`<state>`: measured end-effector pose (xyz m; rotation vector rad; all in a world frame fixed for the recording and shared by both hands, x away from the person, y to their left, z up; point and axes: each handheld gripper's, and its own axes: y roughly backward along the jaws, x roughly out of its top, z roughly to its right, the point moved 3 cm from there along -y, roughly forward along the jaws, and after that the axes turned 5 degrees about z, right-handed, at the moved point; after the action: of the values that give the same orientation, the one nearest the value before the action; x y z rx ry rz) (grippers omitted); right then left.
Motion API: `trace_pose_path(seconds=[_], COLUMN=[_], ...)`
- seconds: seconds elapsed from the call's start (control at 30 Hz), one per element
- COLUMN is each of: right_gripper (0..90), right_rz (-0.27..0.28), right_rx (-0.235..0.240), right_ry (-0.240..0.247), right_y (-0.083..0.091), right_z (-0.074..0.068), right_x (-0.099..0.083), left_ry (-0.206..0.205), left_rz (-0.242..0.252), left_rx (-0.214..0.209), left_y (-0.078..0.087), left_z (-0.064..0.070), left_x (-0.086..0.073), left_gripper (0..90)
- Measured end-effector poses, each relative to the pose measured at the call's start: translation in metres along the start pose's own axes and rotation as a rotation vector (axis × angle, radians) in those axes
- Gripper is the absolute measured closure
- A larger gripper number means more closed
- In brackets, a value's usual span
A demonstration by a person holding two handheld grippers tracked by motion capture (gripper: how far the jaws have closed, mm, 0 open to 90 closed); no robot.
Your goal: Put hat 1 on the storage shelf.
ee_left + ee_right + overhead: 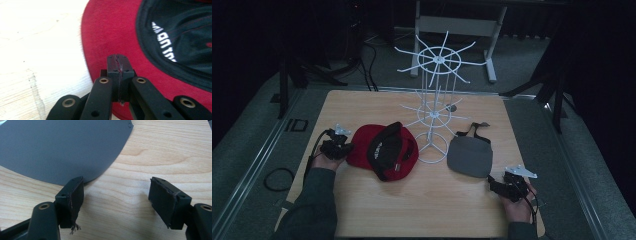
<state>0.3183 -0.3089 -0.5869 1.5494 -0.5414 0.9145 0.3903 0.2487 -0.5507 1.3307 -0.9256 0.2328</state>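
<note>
A red cap with a black lining lies upside down left of the table's middle. My left gripper sits at its left edge. In the left gripper view the jaws are shut tight above the red brim, and I see nothing held between them. A grey cap with a black strap lies to the right of the rack. My right gripper rests just in front of it, open. One fingertip stands at the edge of the grey brim, and bare wood shows between the jaws.
A white wire display rack with spoke arms stands at the centre back of the wooden table. Its ring base sits between the two caps. A coiled cable lies off the table's left side.
</note>
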Motion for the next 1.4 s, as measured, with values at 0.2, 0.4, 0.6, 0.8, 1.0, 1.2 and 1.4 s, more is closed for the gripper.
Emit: trace_pose_path(seconds=[0.2,0.4,0.6,0.8,1.0,1.2,1.4], right_gripper=[28.3,28.3,28.2,28.2,28.2,28.2,28.2], right_rz=[0.000,0.000,-0.001,0.000,0.000,0.000,0.000], right_rx=[0.000,0.002,0.005,0.007,0.007,0.007,0.008], right_ry=[0.001,0.002,0.004,0.007,0.007,0.008,0.007], right_y=[0.000,0.000,0.000,0.000,0.000,0.000,0.000], right_z=[0.000,0.000,0.000,0.000,0.000,0.000,0.000], right_x=[0.000,0.000,0.000,0.000,0.000,0.000,0.000], left_ry=[0.005,0.014,-0.015,0.004,0.006,-0.016,-0.042], left_rz=[-0.039,-0.053,-0.070,-0.069,-0.074,-0.080,-0.085], left_rx=[0.013,0.003,0.006,-0.004,-0.048,-0.090,-0.110], left_y=[-0.011,-0.012,-0.003,0.010,0.023,0.031,0.037], left_z=[-0.004,-0.005,0.003,0.017,0.031,0.046,0.055], left_x=[-0.006,-0.013,-0.020,-0.034,-0.045,-0.053,-0.058], left_gripper=[90.0,90.0,90.0,90.0,90.0,90.0,90.0])
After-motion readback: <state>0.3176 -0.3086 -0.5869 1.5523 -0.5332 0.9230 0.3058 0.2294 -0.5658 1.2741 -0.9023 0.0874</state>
